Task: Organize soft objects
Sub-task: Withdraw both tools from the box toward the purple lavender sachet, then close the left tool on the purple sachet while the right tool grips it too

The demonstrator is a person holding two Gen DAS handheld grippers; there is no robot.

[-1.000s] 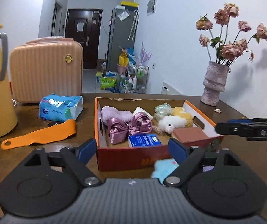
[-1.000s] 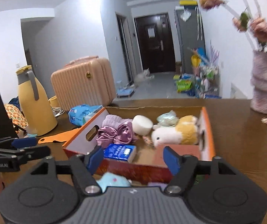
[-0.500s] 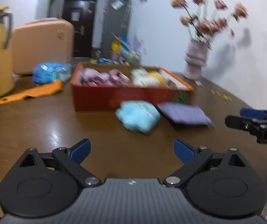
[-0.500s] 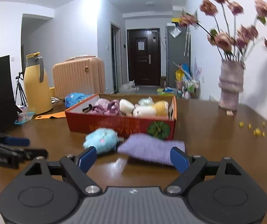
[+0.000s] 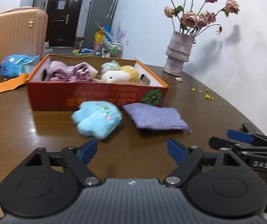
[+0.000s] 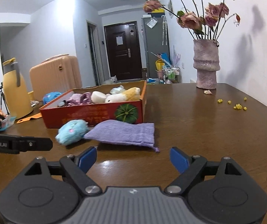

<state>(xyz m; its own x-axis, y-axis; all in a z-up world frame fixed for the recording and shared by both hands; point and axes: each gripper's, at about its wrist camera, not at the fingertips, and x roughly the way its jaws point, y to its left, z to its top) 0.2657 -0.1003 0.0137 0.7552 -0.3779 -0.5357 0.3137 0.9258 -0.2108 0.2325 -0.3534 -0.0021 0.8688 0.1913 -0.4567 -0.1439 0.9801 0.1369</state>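
While both grippers, the left gripper [image 5: 132,150] having just narrowed, stand open and empty, the glossy brown wooden table [image 6: 198,123] stretches ahead of their fingers toward a white-walled hallway.

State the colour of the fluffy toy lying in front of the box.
Light blue, with small pink marks. The toy shows best in the left wrist view.

I see a fluffy light-blue plush toy [image 5: 97,121] lying on the table touching a flat woven lavender fabric pouch [image 5: 155,119], both just before the orange-red cardboard box [image 5: 96,98] of soft toys.
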